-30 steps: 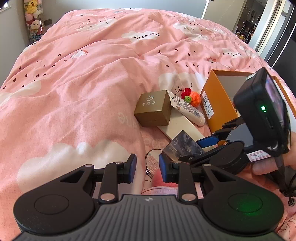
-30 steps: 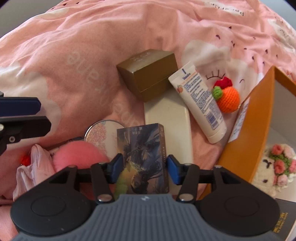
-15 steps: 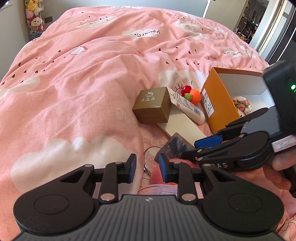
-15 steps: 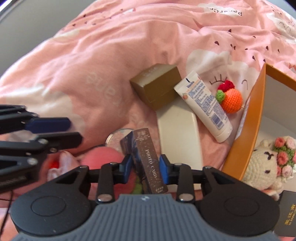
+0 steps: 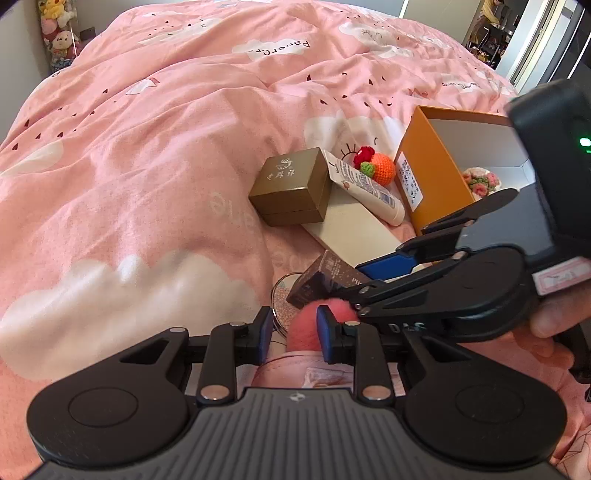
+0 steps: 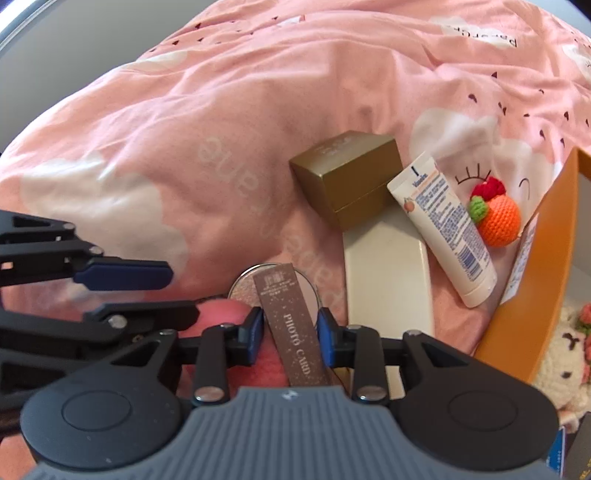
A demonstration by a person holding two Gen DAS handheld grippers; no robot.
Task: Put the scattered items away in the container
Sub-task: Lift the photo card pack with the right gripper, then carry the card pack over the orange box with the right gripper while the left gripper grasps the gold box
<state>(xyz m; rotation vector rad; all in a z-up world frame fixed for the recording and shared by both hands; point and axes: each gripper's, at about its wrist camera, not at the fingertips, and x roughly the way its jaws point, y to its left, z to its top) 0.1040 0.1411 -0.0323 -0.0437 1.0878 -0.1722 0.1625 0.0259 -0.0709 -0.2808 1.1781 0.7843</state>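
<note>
My right gripper [image 6: 290, 328] is shut on a dark photo card box [image 6: 291, 328] and holds it edge-up above the bed; it also shows in the left wrist view [image 5: 321, 282]. My left gripper [image 5: 291, 334] is open around a pink fluffy ball [image 5: 308, 325], with the pads not pressing it. The orange container [image 5: 432, 184] stands at the right with a crocheted flower toy [image 5: 480, 182] inside. A gold box [image 5: 291, 186], a cream tube [image 5: 364, 186], a crocheted orange fruit [image 5: 380, 166], a flat cream case [image 5: 351, 229] and a round mirror [image 6: 273, 286] lie beside it.
A pink quilt [image 5: 147, 147] with white clouds covers the whole bed. Plush toys [image 5: 55, 33] stand against the wall at the far left. A doorway [image 5: 535, 44] is at the far right.
My right gripper closed on the photo card box, turned it onto its edge and lifted it. My left gripper moved forward over the pink ball.
</note>
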